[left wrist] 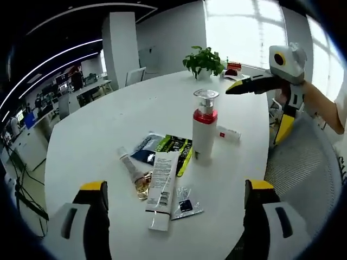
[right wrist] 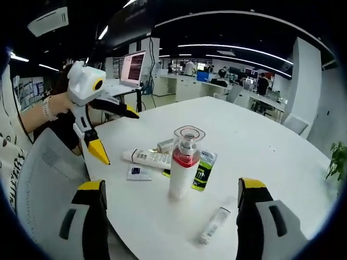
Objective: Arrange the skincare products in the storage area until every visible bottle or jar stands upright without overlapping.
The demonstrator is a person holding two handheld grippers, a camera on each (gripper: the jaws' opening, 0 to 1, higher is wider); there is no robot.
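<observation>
The pump bottle [left wrist: 205,125] stands upright near the middle of the white surface [left wrist: 108,130], white in the body with a red band and a clear cap, and it touches none of the other products as far as I can tell. Just beside its base lies a flat green and black sachet [left wrist: 174,149], and next to that a long white tube [left wrist: 161,187] lies on its side with its printed face up. A smaller tube [left wrist: 129,164] lies flat against the long one, its lower end meeting a crinkled gold wrapper [left wrist: 143,184]. A small clear sample packet [left wrist: 185,204] sits near the long tube's cap end. On the far side of the bottle, apart from the cluster, a little white tube with a red mark [left wrist: 228,134] lies on its side. In my right gripper view the same bottle [right wrist: 184,162] stands upright with the long tube [right wrist: 147,157] and sachet [right wrist: 203,170] lying behind it, and the little tube [right wrist: 215,225] lies close to my jaws. My left gripper [left wrist: 176,208] has its yellow-tipped jaws spread wide, hovering short of the long tube and holding nothing. My right gripper [right wrist: 168,208] is likewise spread wide with nothing between its jaws, short of the bottle. A potted plant [left wrist: 204,61] stands at the surface's far edge, well apart from the products.
</observation>
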